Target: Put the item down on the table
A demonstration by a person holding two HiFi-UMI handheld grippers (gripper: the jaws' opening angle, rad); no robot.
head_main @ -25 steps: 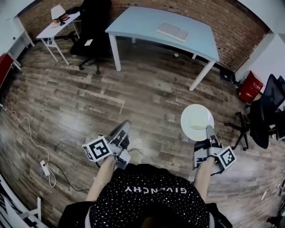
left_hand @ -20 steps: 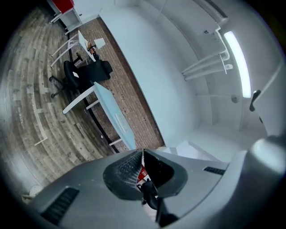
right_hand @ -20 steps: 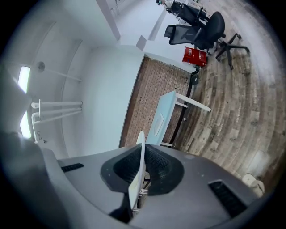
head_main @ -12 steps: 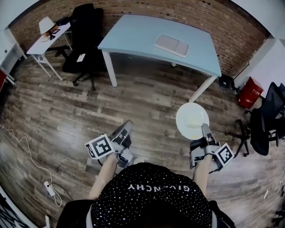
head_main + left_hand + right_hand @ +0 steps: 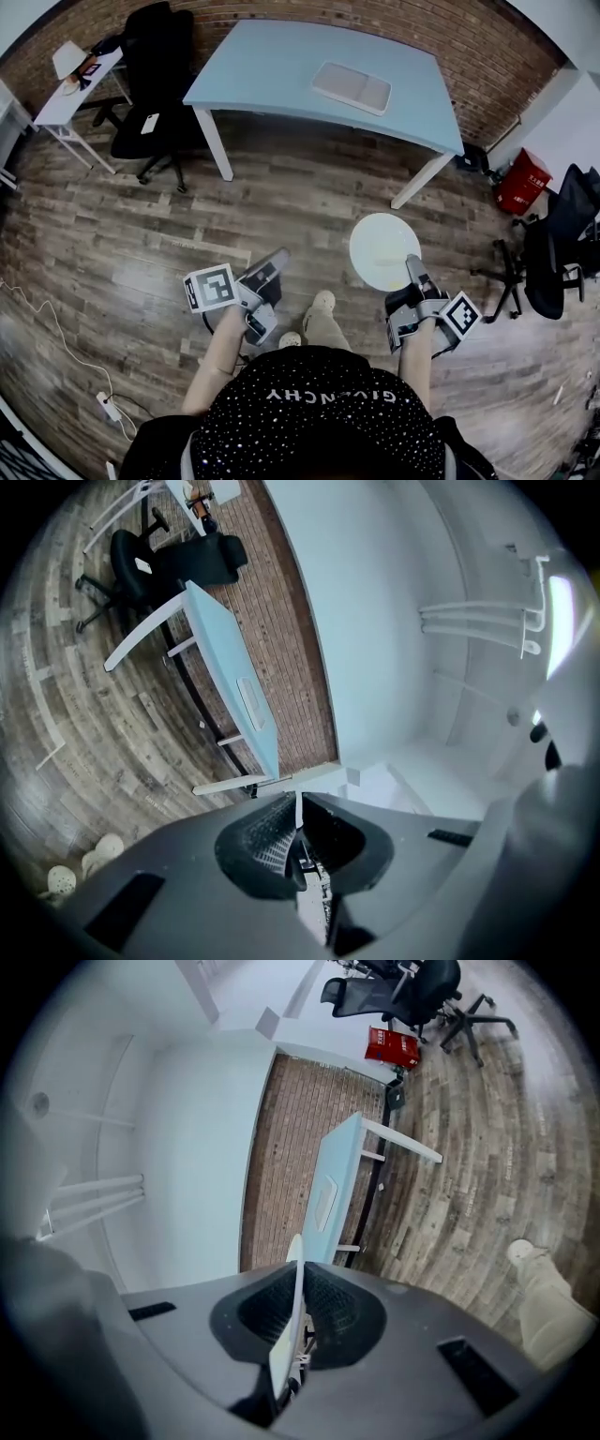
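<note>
A round white plate [image 5: 382, 249] hangs flat above the wooden floor, held by its near rim in my right gripper [image 5: 412, 273], which is shut on it. In the right gripper view the plate [image 5: 290, 1327] shows edge-on between the jaws. My left gripper [image 5: 274, 263] is shut with nothing in it; its jaws meet in the left gripper view [image 5: 298, 829]. The light blue table [image 5: 281, 70] stands ahead by the brick wall, well beyond both grippers, and shows too in the gripper views [image 5: 225, 644] [image 5: 337, 1180].
A flat white tray [image 5: 351, 87] lies on the table. A black office chair [image 5: 155, 84] and a small white desk [image 5: 66, 94] stand at left. Another black chair [image 5: 553, 244] and a red box [image 5: 521, 183] are at right. A cable and power strip [image 5: 108, 405] lie on the floor.
The table has come closer and larger in the head view as the person walks toward it. The plate stays in the right gripper and has drifted a little left.
</note>
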